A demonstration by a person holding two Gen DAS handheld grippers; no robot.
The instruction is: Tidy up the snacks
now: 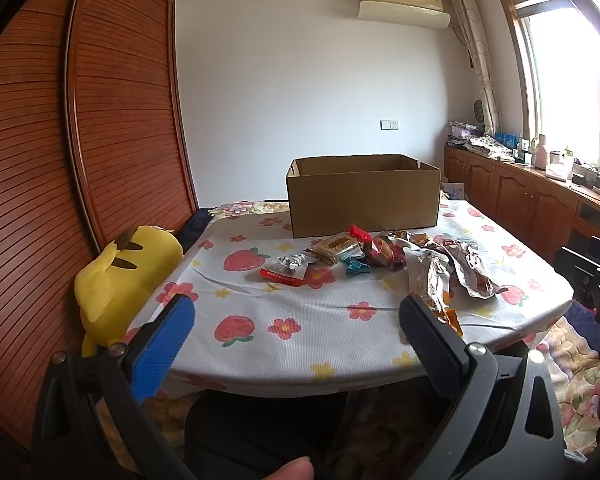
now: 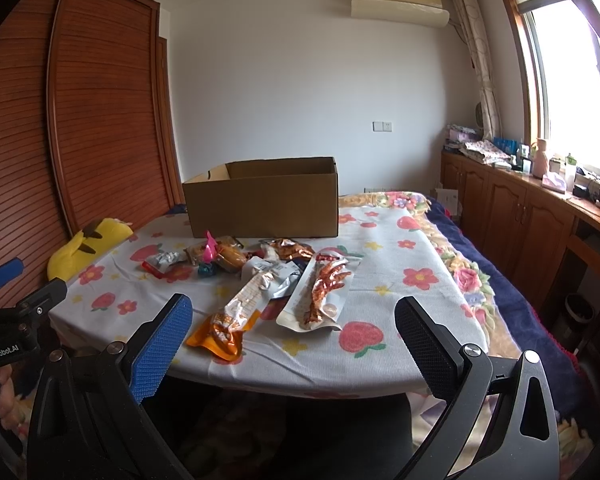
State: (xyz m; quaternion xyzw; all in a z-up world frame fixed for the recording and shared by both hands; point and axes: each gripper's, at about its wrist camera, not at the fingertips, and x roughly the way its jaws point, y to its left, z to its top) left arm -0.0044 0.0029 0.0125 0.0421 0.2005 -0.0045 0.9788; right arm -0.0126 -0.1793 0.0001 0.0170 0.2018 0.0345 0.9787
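Observation:
An open brown cardboard box [image 1: 363,196] stands at the far side of the table; it also shows in the right wrist view [image 2: 264,204]. Several snack packets lie in front of it: a silver-red packet [image 1: 286,267], a teal one [image 1: 357,267], a long clear packet of red chicken feet [image 2: 320,294] and an orange-tipped packet [image 2: 230,320]. My left gripper [image 1: 296,320] is open and empty, held before the table's near edge. My right gripper [image 2: 294,320] is open and empty, also short of the packets.
The table wears a flowered cloth [image 1: 300,344]. A yellow plush toy [image 1: 120,276] sits at its left beside a wooden slatted wardrobe [image 1: 80,140]. Wooden cabinets [image 2: 520,216] with clutter run under the window at right. The left gripper's body [image 2: 16,312] shows at the right view's left edge.

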